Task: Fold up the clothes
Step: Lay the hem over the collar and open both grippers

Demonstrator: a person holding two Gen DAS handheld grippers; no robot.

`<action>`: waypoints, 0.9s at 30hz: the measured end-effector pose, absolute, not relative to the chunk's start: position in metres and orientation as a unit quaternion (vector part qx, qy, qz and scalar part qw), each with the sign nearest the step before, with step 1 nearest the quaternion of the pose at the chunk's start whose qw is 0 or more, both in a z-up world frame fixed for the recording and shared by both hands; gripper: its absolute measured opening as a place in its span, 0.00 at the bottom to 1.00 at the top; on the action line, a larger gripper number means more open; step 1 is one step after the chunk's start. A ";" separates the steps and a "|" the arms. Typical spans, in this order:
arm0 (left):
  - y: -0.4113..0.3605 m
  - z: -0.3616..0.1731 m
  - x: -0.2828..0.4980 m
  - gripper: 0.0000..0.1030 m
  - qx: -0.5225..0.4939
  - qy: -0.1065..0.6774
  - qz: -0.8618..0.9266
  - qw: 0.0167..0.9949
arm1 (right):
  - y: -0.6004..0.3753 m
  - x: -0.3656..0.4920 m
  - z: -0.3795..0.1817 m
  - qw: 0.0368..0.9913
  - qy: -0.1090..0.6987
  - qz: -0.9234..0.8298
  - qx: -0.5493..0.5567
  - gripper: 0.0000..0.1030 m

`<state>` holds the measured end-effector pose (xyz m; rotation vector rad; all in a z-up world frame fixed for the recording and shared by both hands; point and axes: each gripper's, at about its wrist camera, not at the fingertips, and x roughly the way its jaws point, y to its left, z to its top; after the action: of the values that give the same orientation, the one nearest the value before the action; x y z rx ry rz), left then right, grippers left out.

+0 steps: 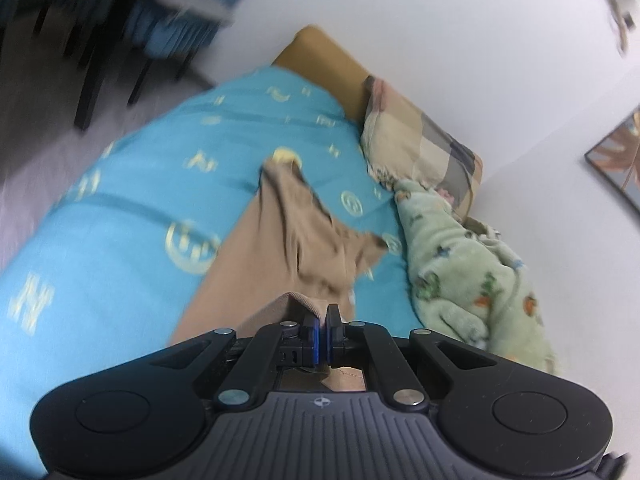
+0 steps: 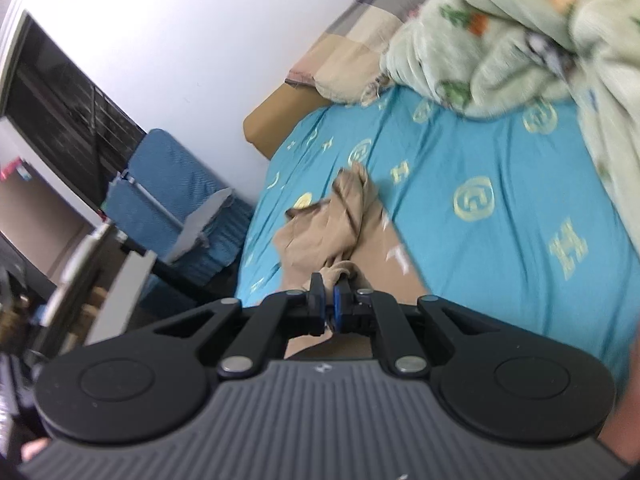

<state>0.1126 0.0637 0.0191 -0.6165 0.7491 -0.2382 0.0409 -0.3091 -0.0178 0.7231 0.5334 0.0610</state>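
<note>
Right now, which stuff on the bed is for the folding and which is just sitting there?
For the folding:
- tan garment, pinched at its near edge
- left gripper, shut on it
- right gripper, shut on it too

Just sitting there:
- green fleece blanket, bunched up
- checked pillow by the wall
- blue bedsheet underneath
- blue folding chair beside the bed

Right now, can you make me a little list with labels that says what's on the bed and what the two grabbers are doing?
place: bed with a turquoise sheet with gold emblems
garment: tan garment, rumpled, stretched over the sheet
left gripper: shut on a near edge of the tan garment
right gripper: shut on another bunched edge of it
beside it: green fleece blanket, heaped by the wall
at the head: patchwork pillow
image: blurred
</note>
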 end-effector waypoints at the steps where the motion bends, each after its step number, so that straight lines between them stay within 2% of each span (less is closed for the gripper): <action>1: 0.058 0.016 0.123 0.03 -0.283 0.352 -0.111 0.885 | -0.309 0.052 -0.021 0.905 0.255 0.029 0.339 0.07; 4: 0.041 0.002 0.150 0.03 -0.244 0.321 -0.112 0.908 | -0.309 0.084 -0.035 0.919 0.246 0.027 0.306 0.07; 8: 0.023 -0.033 0.186 0.03 -0.189 0.320 -0.098 0.923 | -0.303 0.125 -0.060 0.934 0.253 0.025 0.251 0.08; 15: 0.013 -0.093 0.229 0.03 -0.139 0.365 -0.080 0.917 | -0.291 0.165 -0.092 0.938 0.281 0.022 0.203 0.08; 24: 0.010 -0.087 0.222 0.06 -0.099 0.360 -0.085 0.924 | -0.283 0.183 -0.105 0.932 0.307 0.014 0.192 0.10; 25: 0.008 -0.083 0.217 0.09 -0.092 0.353 -0.087 0.927 | -0.283 0.181 -0.101 0.933 0.304 0.015 0.190 0.14; 27: 0.005 -0.072 0.206 0.35 -0.078 0.336 -0.093 0.934 | -0.281 0.173 -0.093 0.940 0.289 0.013 0.179 0.45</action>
<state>0.2057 0.0051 -0.0723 -0.1596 0.6867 -0.1910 0.1733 -0.2810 -0.0932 0.3653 0.5890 0.0255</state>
